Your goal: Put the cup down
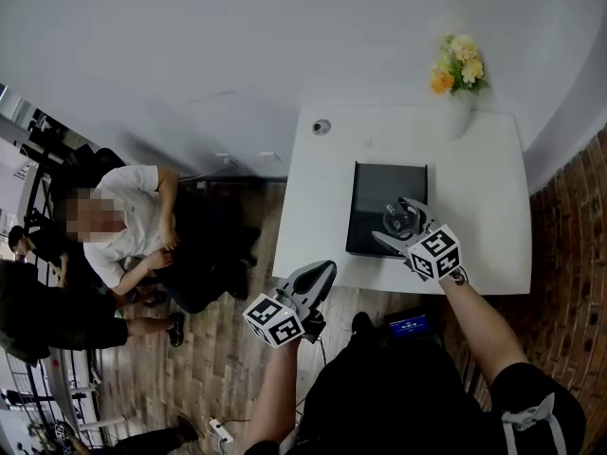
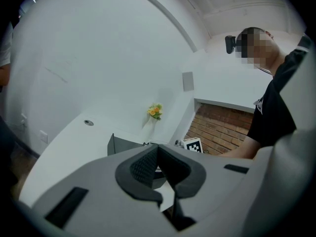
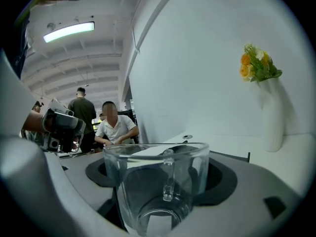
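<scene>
A clear glass cup (image 3: 163,191) with a handle sits upright between the dark pads of my right gripper (image 3: 163,174), which is shut on it. In the head view the cup (image 1: 399,220) and the right gripper (image 1: 390,220) are over the near right part of a black box (image 1: 375,183) on the white table (image 1: 484,207); whether the cup touches the box I cannot tell. My left gripper (image 1: 322,275) hovers off the table's front left edge, shut, with nothing in it. Its pads (image 2: 148,164) meet at the tip.
A white vase of yellow and orange flowers (image 1: 457,74) stands at the table's far right corner. A small round disc (image 1: 321,127) lies at the far left corner. People sit (image 1: 123,226) to the left on the wooden floor area. A white wall runs behind the table.
</scene>
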Tool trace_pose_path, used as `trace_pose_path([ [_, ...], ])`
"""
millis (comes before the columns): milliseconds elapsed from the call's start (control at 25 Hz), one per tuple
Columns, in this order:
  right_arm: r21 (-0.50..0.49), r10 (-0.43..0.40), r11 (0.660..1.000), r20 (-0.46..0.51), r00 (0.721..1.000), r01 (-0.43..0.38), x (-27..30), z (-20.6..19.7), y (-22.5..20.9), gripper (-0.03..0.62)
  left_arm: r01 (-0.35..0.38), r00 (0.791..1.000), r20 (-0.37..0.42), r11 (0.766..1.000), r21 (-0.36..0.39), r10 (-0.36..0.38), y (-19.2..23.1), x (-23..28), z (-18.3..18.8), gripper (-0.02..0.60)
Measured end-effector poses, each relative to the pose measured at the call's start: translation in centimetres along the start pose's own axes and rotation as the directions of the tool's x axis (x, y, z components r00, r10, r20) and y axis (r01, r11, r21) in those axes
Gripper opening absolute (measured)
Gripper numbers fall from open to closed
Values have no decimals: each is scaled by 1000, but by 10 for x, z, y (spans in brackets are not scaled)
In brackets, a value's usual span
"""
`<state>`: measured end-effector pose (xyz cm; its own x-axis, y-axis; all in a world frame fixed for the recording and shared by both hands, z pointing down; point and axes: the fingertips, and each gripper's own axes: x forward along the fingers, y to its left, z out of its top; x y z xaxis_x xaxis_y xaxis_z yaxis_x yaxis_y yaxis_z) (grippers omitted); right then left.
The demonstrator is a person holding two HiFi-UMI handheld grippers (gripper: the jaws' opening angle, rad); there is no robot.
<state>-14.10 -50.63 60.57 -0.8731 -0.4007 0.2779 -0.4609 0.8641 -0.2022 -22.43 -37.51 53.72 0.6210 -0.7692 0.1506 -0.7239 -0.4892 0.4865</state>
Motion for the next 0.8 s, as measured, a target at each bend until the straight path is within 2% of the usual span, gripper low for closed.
trace_pose_path([
  [120,-50,2,999,17,1000,-1,0,-1,4,428,-4,1000,4,1000,-9,4,2,3,0,8],
  [320,-63,1,998,40,999,1,-5,-1,5,428,8,1000,7,1000,-14,-8,0,5,0,8],
  [520,-105,-21,994,7,1000,22,-11,-10,4,428,12,1000,7,1000,-20,-12,-1,5,-1,8],
  [680,-217,-40,976,-70,997,24,-11,-27,9,428,20,1000,4,1000,-15,-20,-6,6,-1,8],
  [800,-238,-64,970,-82,995,42,-10,-32,7,428,23,1000,6,1000,-10,-23,-7,6,-1,8],
])
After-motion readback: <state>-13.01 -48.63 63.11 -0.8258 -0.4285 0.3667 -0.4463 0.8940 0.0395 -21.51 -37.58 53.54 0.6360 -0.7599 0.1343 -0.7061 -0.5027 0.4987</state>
